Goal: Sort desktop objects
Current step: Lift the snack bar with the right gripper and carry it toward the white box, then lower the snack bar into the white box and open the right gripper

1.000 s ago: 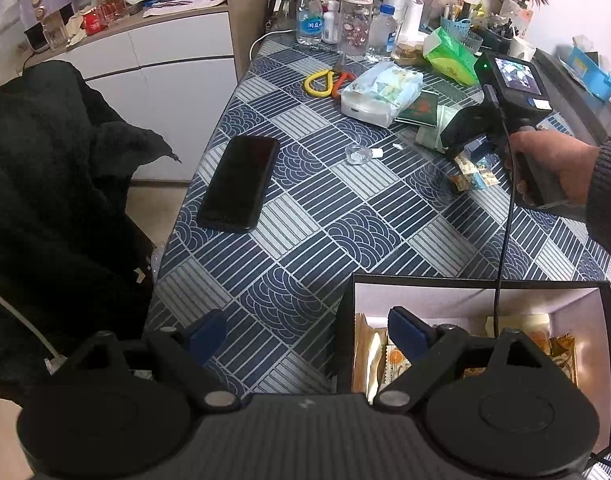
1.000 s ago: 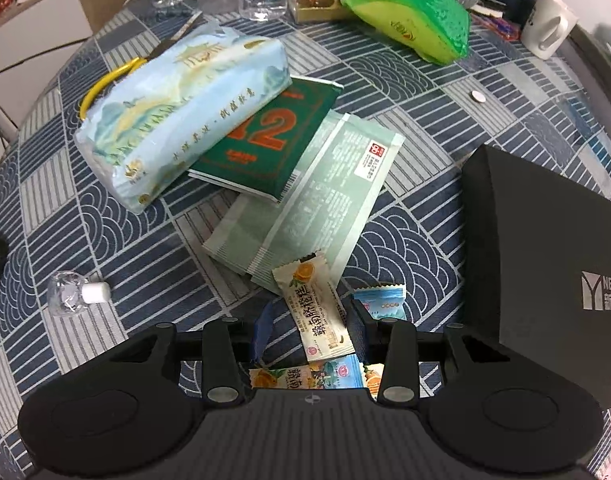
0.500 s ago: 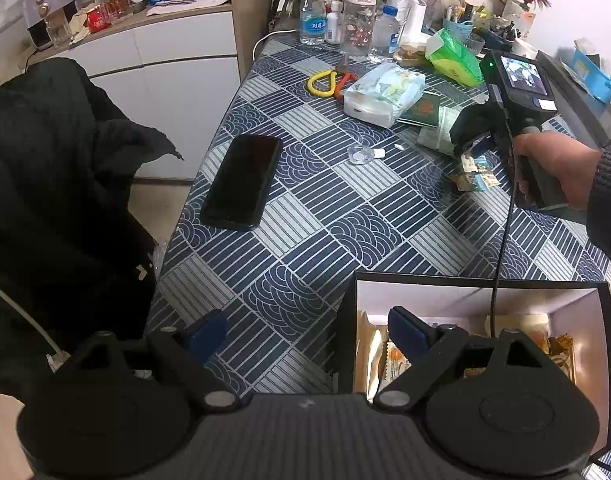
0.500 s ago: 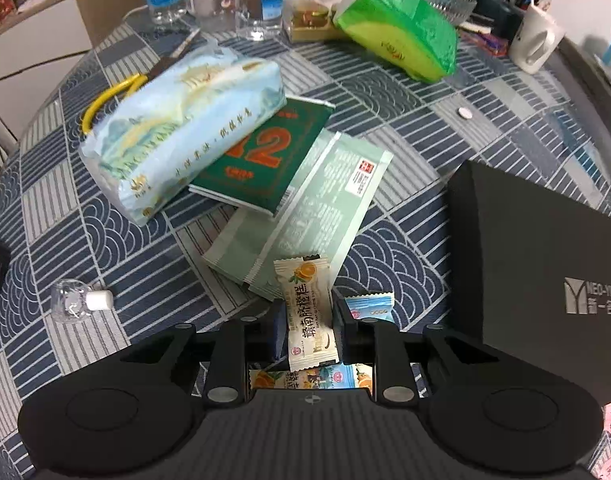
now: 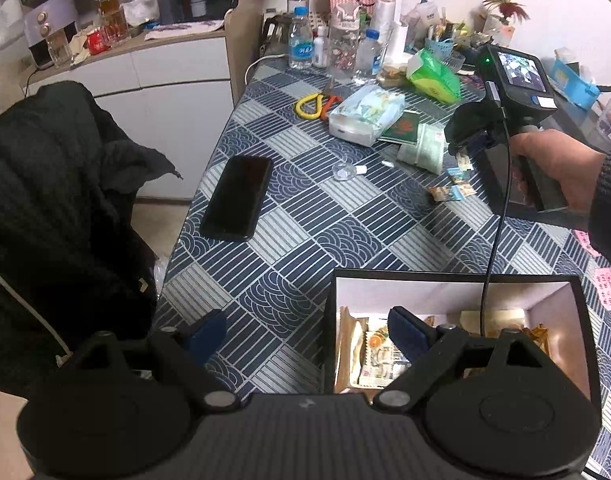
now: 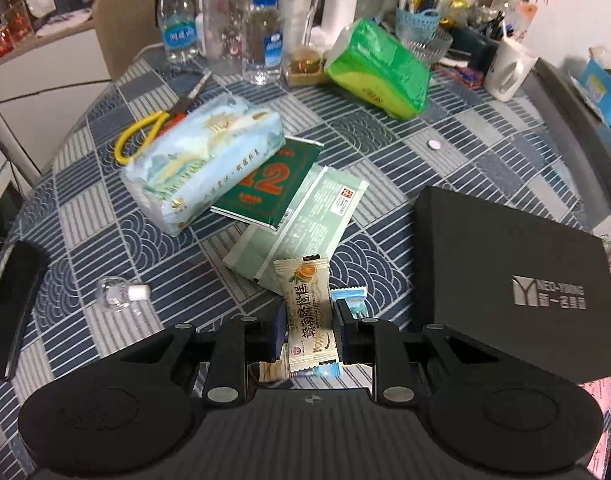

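— Was there room between my tools?
— Yes: bare counter lay between the phone and the open box.
— And by my right tool?
— The black lid crowded its right; tissue pack and packets blocked ahead.

Right gripper fingers clamped on packet; left gripper fingers spread wide.

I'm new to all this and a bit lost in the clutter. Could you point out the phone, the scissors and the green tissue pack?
phone (image 5: 236, 197): left wrist view, middle of its dark screen.
scissors (image 6: 136, 135): right wrist view, on the yellow handle loop.
green tissue pack (image 6: 379, 68): right wrist view, middle of its green wrapper.
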{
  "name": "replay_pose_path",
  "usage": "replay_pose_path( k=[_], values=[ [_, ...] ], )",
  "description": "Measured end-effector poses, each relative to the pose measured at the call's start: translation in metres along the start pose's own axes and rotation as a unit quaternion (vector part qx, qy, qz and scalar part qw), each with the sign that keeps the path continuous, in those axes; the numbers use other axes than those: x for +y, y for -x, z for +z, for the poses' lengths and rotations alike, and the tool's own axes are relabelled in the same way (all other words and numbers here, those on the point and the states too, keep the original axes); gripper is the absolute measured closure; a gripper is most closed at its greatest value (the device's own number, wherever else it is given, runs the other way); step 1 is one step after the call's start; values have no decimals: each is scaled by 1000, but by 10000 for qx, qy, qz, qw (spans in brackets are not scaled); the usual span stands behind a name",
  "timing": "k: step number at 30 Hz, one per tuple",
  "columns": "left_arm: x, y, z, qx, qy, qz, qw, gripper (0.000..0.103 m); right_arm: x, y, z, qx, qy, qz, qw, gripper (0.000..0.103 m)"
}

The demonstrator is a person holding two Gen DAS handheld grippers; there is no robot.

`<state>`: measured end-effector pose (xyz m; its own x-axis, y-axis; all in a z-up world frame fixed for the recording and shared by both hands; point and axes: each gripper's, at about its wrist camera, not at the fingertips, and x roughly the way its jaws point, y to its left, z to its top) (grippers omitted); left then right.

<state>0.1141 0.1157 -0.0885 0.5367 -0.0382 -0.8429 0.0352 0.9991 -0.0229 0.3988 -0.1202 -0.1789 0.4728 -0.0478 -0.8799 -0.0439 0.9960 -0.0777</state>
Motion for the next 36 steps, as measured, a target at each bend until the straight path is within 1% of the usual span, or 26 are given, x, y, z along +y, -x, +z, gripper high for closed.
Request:
replay_pose_path(
  k=[12, 22, 30, 36],
  values=[
    [-7, 43, -17, -361, -124, -138, 9992, 0, -17, 79, -31, -391, -101, 76, 9992, 78],
    [-11, 74, -35, -620, -260, -226, 9975, 0, -27, 140, -67, -662, -225, 268, 9972, 78],
    [-7, 92, -47, -767, -280, -278, 9963, 0, -28, 183, -108, -790, -196, 573, 9950, 78],
    [-6, 96, -52, -794, -300, -301, 9959, 0, -33, 204, -152, -676, -241, 852, 9938, 78]
  ],
)
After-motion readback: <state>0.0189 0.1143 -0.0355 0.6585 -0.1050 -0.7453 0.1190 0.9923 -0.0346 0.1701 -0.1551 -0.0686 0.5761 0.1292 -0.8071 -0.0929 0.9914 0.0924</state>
